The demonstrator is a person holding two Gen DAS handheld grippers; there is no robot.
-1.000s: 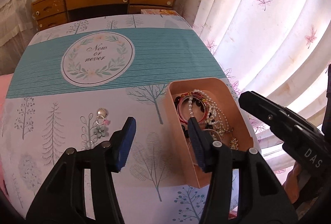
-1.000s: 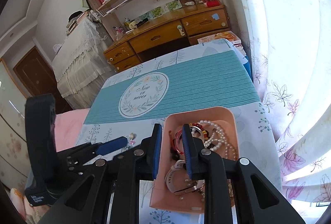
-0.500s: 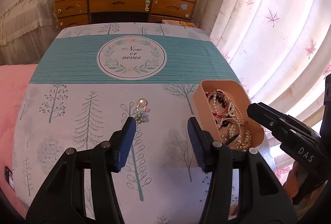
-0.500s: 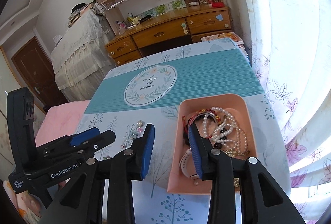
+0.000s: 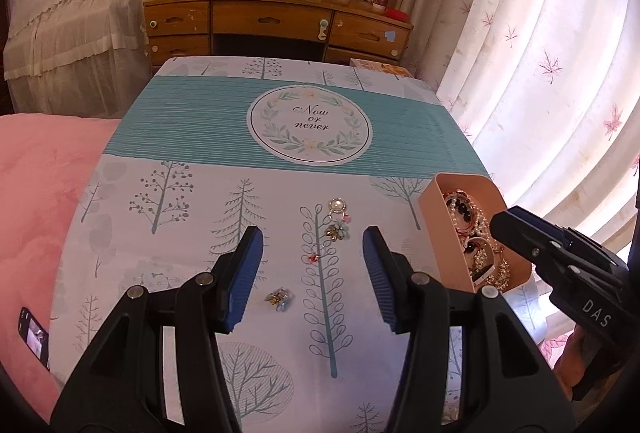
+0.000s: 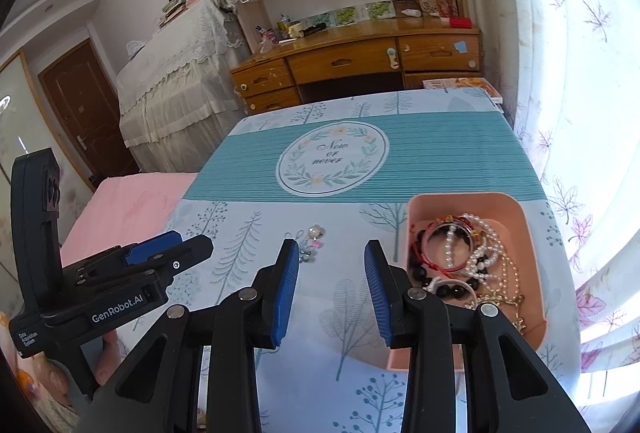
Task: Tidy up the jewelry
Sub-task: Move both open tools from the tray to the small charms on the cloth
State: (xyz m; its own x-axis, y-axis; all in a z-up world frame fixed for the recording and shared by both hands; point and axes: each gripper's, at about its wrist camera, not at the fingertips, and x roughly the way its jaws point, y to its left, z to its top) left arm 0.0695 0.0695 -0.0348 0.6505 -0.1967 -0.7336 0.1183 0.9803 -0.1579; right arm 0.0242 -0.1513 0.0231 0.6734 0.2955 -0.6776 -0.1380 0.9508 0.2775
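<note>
Small loose pieces lie on the tree-print tablecloth: a pearl charm (image 5: 337, 205), a flower piece (image 5: 337, 231), a tiny red one (image 5: 313, 257) and a blue-gold one (image 5: 279, 297). My left gripper (image 5: 312, 273) hovers open above them, nothing between its blue pads. A pink box (image 5: 448, 233) to the right holds bracelets and pearl strands (image 6: 472, 257). My right gripper (image 6: 331, 285) is open and empty, just left of the pink box (image 6: 532, 273). The loose pieces (image 6: 314, 237) lie beyond its left finger. Each gripper shows in the other's view: left (image 6: 188, 245), right (image 5: 504, 225).
A pink blanket (image 5: 40, 193) borders the table on the left, with a phone (image 5: 34, 337) on it. White curtains (image 5: 540, 73) hang close on the right. A wooden desk (image 5: 276, 21) stands beyond the far edge, books (image 6: 460, 84) beside it.
Both grippers have swung left, away from over the pink box. The right gripper's jaws have spread wider. The loose pieces now sit between the left gripper's fingers in its view.
</note>
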